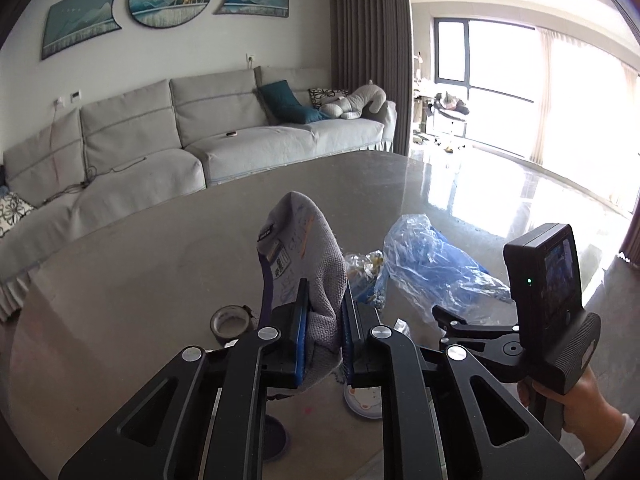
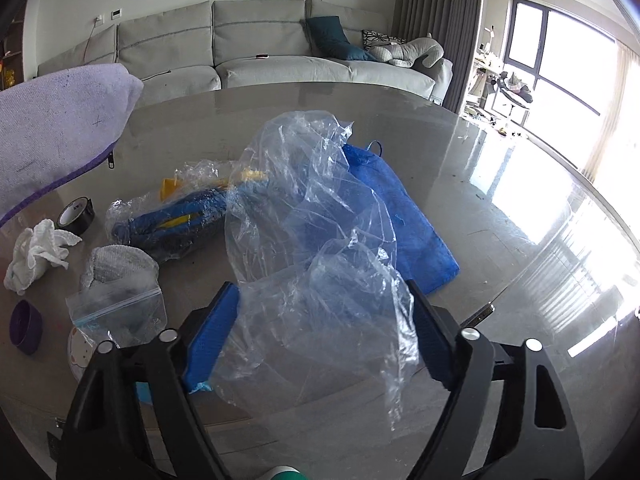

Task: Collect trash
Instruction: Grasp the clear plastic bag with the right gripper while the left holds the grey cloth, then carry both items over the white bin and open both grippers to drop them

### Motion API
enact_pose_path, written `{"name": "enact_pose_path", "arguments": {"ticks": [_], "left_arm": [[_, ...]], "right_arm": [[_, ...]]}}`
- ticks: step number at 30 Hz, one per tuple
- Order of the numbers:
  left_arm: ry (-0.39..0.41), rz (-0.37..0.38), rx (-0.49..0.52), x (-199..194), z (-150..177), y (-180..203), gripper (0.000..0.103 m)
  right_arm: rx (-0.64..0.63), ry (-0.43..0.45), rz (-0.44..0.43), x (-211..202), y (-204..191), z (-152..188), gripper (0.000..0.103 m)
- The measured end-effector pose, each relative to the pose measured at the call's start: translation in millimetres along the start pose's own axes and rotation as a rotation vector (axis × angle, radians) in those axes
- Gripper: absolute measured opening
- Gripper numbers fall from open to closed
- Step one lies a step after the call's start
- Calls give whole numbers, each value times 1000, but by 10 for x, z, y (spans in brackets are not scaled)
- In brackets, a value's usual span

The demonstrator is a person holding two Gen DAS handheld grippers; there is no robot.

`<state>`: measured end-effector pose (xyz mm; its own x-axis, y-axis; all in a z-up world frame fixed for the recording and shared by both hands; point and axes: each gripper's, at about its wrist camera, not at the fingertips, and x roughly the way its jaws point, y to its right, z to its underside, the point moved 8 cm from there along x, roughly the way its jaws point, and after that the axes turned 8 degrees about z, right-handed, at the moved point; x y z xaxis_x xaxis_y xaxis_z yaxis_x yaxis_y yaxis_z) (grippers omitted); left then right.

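So the left hand-held gripper (image 1: 324, 300) is clamped tight on a grey cloth pouch (image 1: 304, 248) with a purple zip edge – the fabric is pinched between the blue pads and sticks up above the jaws, lifted clear of the bench (image 1: 132, 256). From the right wrist view the same pouch hangs in at the upper left corner.

The right hand-held gripper (image 2: 320, 332) sits low over the bench with its jaws partly open, straddling a crumpled clear plastic bag (image 2: 316, 240). The plastic lies between the blue pads; the left pad looks like it touches the film, but on the right I can't tell whether it's pressing.

Just behind that bag lies a flat blue bag (image 2: 404, 216), and to its left a clear wrapper with blue and yellow stuff inside (image 2: 176, 220). Near the left edge – a crumpled white tissue (image 2: 36, 256), a roll of black tape (image 2: 76, 214), a small zip bag (image 2: 116, 308) and a purple cap (image 2: 26, 326).

A grey sofa (image 1: 168, 128) runs along the wall behind the bench, with a teal cushion (image 1: 284, 100) and a soft toy (image 1: 356, 102) at its far end.
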<state>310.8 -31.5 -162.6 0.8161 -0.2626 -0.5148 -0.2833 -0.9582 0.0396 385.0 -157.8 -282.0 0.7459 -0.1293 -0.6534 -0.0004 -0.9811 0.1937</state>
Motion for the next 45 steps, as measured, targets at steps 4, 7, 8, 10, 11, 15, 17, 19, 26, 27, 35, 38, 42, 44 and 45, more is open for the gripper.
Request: {"name": "enact_pose_path", "arguments": {"ticks": [4, 7, 8, 10, 11, 15, 17, 19, 26, 27, 35, 38, 42, 44, 45], "left_arm": [[11, 1, 7, -32, 5, -25, 13], [13, 5, 7, -46, 25, -30, 13], [15, 6, 5, -62, 44, -37, 13], [19, 7, 7, -87, 38, -36, 13], [22, 8, 6, -102, 33, -36, 13], [26, 31, -7, -188, 3, -27, 13], [27, 54, -13, -264, -15, -5, 13], [31, 73, -2, -367, -25, 60, 13], [16, 180, 34, -767, 79, 378, 13], [13, 201, 37, -830, 109, 437, 13], [-41, 361, 98, -1283, 528, 1054, 13], [-65, 405, 125, -1389, 719, 1279, 13], [-125, 452, 159, -1438, 1051, 1554, 13], [-166, 481, 169, -1440, 1214, 1687, 13], [-186, 499, 172, -1447, 1283, 1755, 13]], "right_arm": [[26, -50, -74, 72, -10, 71, 10], [31, -38, -103, 11, -3, 64, 5], [35, -26, -103, -40, -12, 52, 5], [25, 17, -97, -155, -8, 5, 4], [19, 42, -92, -236, -11, -37, 4], [19, 119, -104, -542, 40, -199, 4], [18, 147, -108, -680, 81, -285, 4], [27, 171, -117, -859, 103, -309, 4], [53, 219, -120, -1568, 126, -161, 4], [59, 223, -118, -1688, 136, -114, 4], [78, 220, -15, -2498, 390, 382, 4], [87, 208, 17, -2679, 437, 609, 4], [94, 175, 59, -2805, 472, 926, 4], [99, 157, 84, -2827, 517, 1064, 4], [100, 148, 94, -2836, 539, 1119, 4]]}}
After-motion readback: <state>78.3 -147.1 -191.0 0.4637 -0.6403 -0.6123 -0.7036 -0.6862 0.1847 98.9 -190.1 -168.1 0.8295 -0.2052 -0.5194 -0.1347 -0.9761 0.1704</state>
